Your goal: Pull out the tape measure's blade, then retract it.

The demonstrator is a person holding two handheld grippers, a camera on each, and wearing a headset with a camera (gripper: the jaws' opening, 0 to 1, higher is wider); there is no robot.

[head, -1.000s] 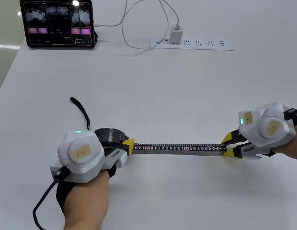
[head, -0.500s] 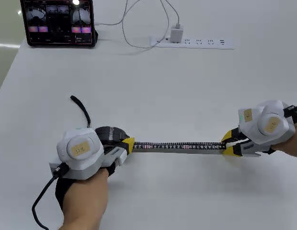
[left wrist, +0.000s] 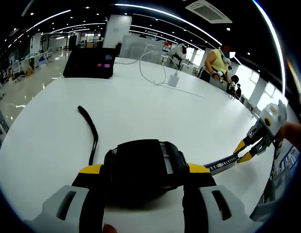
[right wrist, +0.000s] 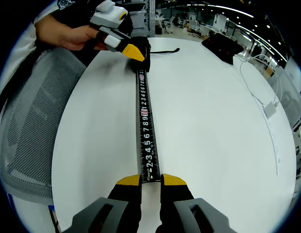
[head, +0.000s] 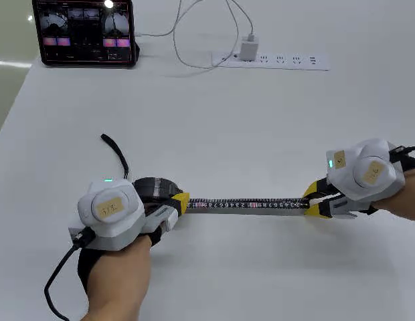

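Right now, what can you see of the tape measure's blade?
The blade is a narrow dark strip with white numerals and one red mark, pulled out straight and flat, low over the white table. One end enters the black case clamped in the left gripper; the right gripper pinches the other end.

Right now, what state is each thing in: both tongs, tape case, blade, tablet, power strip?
Left tongs: shut on tape case.
Right tongs: shut on blade tip.
Blade: pulled out, straight, not retracted.
Tablet: screen lit.
Power strip: one charger plugged in.
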